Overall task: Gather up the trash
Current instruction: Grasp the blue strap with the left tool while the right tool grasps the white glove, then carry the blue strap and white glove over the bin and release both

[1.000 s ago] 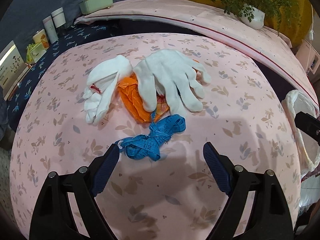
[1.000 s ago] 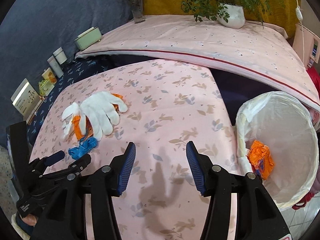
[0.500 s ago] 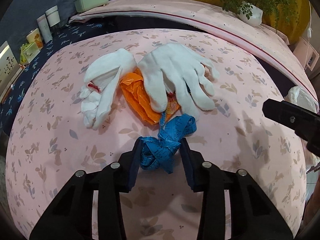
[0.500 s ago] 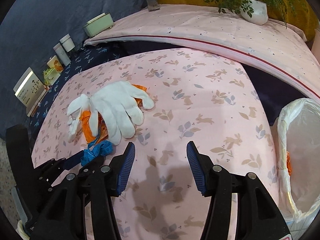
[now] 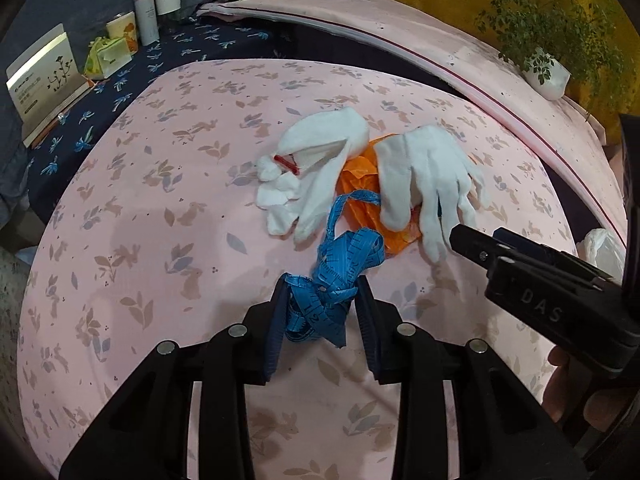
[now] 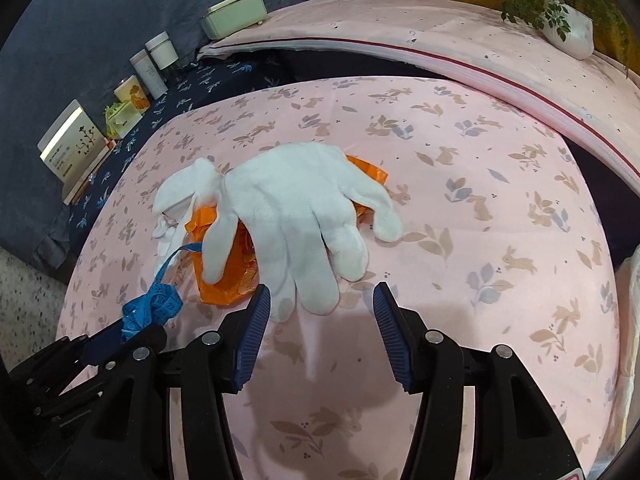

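My left gripper (image 5: 320,300) has the crumpled blue measuring tape (image 5: 328,280) pinched between its pads, with one end trailing toward the orange wrapper (image 5: 360,184). My right gripper (image 6: 318,308) is about half open and holds nothing; the fingertips of the flat white glove (image 6: 296,208) lie between its jaws. The second white glove (image 5: 320,160) lies beside them, all on the pink bedcover (image 6: 500,220) near its middle.

We see pink rabbit-print cloth (image 6: 460,208) spread below and ahead of us. Far ahead-left on dark floral cloth (image 5: 224,40): green box (image 6: 234,16), two white jars (image 6: 154,62), small carton (image 5: 122,32), green packet (image 5: 108,58), standing card (image 5: 42,76). Far ahead-right: potted plant (image 5: 546,74) on pink ledge (image 6: 400,24).
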Motion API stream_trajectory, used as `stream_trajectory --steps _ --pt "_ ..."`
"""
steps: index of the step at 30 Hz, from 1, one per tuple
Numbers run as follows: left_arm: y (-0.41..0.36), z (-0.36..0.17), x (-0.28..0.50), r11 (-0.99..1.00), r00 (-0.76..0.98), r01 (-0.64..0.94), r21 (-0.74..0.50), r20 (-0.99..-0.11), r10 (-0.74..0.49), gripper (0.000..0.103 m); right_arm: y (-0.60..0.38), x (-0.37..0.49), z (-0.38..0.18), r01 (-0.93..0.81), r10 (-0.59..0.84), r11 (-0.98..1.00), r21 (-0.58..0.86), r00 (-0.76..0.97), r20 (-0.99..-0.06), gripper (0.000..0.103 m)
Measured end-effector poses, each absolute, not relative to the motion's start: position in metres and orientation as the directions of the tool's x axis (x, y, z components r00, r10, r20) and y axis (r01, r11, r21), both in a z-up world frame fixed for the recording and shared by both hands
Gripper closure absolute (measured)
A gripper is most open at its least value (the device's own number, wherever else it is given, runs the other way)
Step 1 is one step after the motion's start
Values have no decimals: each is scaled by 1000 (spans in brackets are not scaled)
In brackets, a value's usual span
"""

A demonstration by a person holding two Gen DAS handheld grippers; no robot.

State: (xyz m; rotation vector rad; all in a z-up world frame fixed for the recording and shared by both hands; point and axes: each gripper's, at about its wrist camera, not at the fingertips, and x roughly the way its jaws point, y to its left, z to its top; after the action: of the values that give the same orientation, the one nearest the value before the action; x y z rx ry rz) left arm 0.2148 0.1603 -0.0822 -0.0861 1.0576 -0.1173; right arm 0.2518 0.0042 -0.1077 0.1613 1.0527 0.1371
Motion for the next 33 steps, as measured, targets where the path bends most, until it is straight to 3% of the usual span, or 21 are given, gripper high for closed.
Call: stream_trajectory --steps 2,5,10,33 --pt "163 -82 216 991 482 48 -127 -866 -135 71 10 257 -114 -42 183 982 185 479 -858 53" --pt "164 -81 216 991 480 44 -128 -867 -133 71 13 262 -123 -49 158 987 153 478 -864 66" --pt "161 -76 213 991 485 47 -123 -865 -130 71 15 261 -123 -80 152 988 130 482 -863 98" --pt "52 -22 164 976 472 155 -150 -857 -206 71 -95 167 1 33 31 997 69 649 -760 98"
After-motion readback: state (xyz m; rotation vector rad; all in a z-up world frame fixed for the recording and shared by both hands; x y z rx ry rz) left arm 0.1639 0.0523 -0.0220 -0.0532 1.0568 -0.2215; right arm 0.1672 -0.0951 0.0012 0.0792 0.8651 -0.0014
